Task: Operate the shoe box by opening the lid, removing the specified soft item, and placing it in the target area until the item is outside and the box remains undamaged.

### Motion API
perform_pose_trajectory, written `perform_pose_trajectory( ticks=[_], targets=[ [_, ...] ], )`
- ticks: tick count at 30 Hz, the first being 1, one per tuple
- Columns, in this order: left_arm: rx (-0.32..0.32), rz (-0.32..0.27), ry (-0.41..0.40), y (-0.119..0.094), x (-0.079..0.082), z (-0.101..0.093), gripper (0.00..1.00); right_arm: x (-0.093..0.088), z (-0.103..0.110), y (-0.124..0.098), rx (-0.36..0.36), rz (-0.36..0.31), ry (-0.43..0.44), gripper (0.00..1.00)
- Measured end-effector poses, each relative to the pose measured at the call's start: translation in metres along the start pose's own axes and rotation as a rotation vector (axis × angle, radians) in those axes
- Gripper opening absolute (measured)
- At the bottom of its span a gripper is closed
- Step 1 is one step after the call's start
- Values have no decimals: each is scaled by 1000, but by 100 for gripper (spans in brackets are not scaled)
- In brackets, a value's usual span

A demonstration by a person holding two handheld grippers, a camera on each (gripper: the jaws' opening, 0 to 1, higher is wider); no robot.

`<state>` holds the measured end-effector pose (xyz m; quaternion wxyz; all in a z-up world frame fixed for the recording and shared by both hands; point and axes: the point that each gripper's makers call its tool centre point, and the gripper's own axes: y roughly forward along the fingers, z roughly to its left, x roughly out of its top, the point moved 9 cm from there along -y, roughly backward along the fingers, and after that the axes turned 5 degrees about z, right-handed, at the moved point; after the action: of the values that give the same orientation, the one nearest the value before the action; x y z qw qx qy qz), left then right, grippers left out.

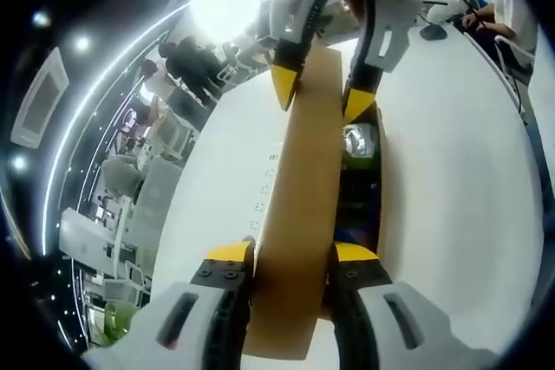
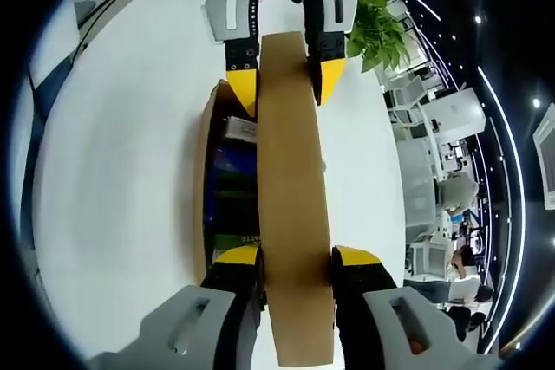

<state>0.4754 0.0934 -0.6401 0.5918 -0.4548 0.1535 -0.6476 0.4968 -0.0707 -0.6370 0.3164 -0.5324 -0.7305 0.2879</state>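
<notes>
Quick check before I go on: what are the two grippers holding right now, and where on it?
Both hold the cardboard lid of the shoe box. The left gripper pinches one end edge, the right gripper the opposite end.

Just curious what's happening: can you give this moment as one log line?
left gripper: shut on cardboard lid | right gripper: shut on cardboard lid | shoe box: partly open | contents: inside

both grippers, left gripper and right gripper, clamped, facing.

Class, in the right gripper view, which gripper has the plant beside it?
The left gripper, at the far end of the lid, next to the plant; the right gripper clamps the near end.
</notes>
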Motion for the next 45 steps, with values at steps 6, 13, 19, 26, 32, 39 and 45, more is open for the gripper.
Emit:
perform_pose_trajectory(
  ticks=[6, 13, 19, 26, 32, 39, 45],
  targets=[
    [-2, -4, 0, 2, -2, 0, 35, 0, 2, 1, -3, 3, -2, 30],
    [-11, -27, 14, -19, 8, 0, 34, -1, 5, 1, -12, 5, 2, 30],
    [-16, -144, -112, -61, 16, 11, 34, 0, 7, 0, -16, 15, -4, 30],
    [-163, -122, -59, -84, -8, -15, 35, 0, 7, 0, -23, 6, 6, 30],
    [-274, -60, -90, -61, -36, -48, 40, 1, 6, 0, -27, 3, 8, 30],
    [-354, -35, -143, -33, -42, -60, 44, 1, 5, -1, -29, 4, 11, 30],
    [-387, -7, -125, -9, -44, -61, 49, 1, 5, -1, -26, 5, 10, 30]
  ],
)
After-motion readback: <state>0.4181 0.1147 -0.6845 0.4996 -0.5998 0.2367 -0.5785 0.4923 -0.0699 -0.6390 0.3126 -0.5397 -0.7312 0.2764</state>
